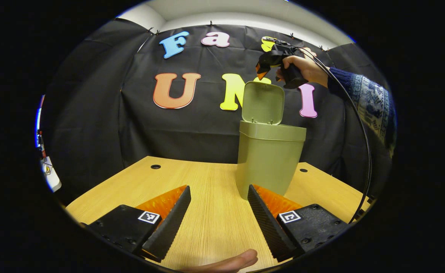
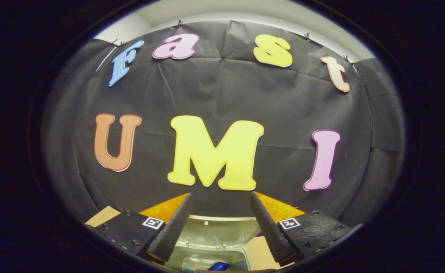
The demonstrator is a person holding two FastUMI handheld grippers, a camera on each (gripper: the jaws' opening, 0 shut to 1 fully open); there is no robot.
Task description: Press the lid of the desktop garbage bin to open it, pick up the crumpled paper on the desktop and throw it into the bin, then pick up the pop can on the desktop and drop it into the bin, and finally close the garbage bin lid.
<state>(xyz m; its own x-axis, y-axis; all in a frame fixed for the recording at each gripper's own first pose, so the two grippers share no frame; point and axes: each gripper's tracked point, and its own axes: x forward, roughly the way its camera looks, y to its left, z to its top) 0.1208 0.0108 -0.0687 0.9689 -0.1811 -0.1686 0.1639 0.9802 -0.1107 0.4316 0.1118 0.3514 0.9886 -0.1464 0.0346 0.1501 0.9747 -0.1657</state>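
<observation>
The garbage bin (image 1: pixel 270 159) is standing at the centre right of the left gripper view, its lid (image 1: pixel 263 102) raised upright. The right claw (image 1: pixel 262 70) is hovering above the lid in the upper right; I judge it is waiting to push the lid down. Its fingers are standing apart and empty in its own view, above the open bin (image 2: pixel 211 242), where something blue (image 2: pixel 218 266) is lying. The left claw (image 1: pixel 218 212) is resting low over the wooden worktop (image 1: pixel 207 182), fingers apart, holding nothing. Black cloth is closing the booth behind.

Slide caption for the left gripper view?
Open left gripper low over the desk; right gripper above the lid-up bin.
</observation>
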